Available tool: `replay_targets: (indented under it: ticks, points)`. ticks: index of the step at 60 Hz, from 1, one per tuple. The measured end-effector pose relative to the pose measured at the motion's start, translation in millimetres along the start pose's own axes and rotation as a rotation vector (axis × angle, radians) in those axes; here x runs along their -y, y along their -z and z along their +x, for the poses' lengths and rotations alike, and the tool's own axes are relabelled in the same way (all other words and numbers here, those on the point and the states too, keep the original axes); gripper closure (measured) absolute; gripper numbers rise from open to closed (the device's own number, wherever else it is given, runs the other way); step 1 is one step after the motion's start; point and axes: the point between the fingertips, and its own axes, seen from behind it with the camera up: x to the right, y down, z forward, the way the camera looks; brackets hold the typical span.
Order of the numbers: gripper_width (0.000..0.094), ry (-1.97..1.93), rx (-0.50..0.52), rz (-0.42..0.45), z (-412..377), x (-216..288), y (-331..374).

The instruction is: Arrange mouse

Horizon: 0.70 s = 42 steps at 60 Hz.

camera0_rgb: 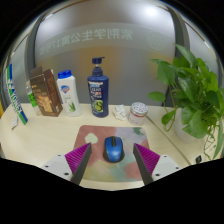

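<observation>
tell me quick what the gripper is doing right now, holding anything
Gripper: open, holding nothing. The mouse lies on the mat between the fingers, with a gap at each side.

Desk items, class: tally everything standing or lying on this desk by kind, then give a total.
Mouse: 1
Mouse mat: 1
Bottles: 2, white and dark blue
Box: 1
Potted plant: 1
Small cup: 1
Total: 7
The mouse lies between the open claw fingers.
</observation>
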Motion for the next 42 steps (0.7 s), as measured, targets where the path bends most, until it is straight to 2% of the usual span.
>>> replay_targets:
  ticks: [12, 23, 42]
  points:
    - [0.0077, 0.007, -0.019, 0.054, -17, 7, 115]
    - [0.0082, 0.012, -0.048, 0.089, -33, -17, 211]
    - [0.0083, 0.007, -0.096, 0.121, -39, -65, 308]
